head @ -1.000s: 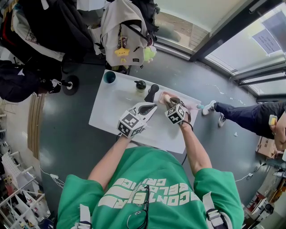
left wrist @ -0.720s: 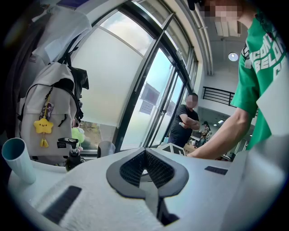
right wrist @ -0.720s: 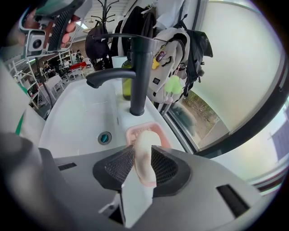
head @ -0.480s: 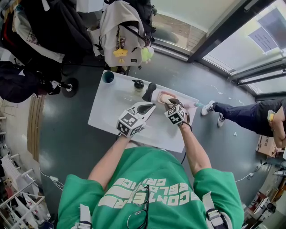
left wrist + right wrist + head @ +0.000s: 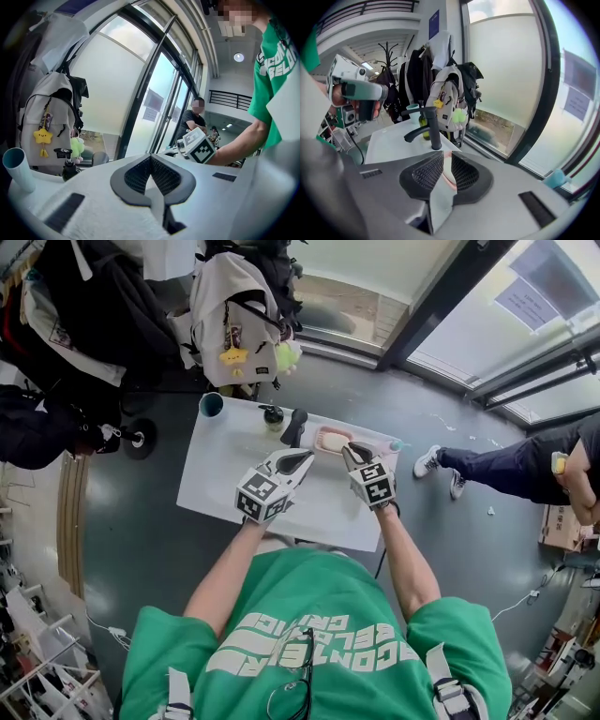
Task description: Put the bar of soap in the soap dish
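Grey floor surrounds a white desk (image 5: 220, 474); the bar of soap (image 5: 335, 440) lies in the soap dish (image 5: 318, 438). Right claw (image 5: 447, 156) stands slightly apart beside it; left claw (image 5: 151, 158) is together, empty.

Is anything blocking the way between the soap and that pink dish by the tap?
Nothing visible does. The bar of soap appears to lie in the soap dish already, beside the black faucet. The right gripper hovers next to the dish, jaws slightly apart, holding nothing.

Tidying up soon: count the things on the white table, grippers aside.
5: teal cup at the far left corner; bottle and black tap mid-back; pink soap dish with the soap bar in it. A teal thing at the right edge may make six.
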Tool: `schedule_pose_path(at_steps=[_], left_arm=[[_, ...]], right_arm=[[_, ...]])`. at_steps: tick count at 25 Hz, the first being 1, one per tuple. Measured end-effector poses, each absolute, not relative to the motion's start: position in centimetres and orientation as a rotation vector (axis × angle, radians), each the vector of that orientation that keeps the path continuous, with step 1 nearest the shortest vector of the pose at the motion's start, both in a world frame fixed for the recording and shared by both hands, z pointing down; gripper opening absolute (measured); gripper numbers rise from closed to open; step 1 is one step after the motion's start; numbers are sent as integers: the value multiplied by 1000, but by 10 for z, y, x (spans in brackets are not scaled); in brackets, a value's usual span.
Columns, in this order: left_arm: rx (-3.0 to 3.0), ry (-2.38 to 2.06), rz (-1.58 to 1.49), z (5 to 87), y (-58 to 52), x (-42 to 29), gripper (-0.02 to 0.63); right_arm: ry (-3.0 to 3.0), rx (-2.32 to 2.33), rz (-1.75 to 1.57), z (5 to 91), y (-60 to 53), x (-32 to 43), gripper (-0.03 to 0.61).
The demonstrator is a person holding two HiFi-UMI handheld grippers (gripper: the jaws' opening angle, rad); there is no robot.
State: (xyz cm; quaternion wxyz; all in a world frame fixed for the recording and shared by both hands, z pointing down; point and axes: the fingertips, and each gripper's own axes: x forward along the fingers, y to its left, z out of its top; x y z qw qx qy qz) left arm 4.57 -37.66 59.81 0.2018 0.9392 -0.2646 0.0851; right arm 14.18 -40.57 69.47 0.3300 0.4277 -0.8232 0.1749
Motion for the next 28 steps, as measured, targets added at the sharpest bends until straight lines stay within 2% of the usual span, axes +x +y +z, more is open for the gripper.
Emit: schedule_pose_path(at_steps=[16, 28], left_arm=[[2691, -821, 218, 567, -332, 69, 5], [2687, -907, 189, 559, -304, 71, 5]], right_arm=[[-2363, 1278, 414, 574, -327, 179, 12], [-2423, 1246, 382, 549, -291, 185, 12]])
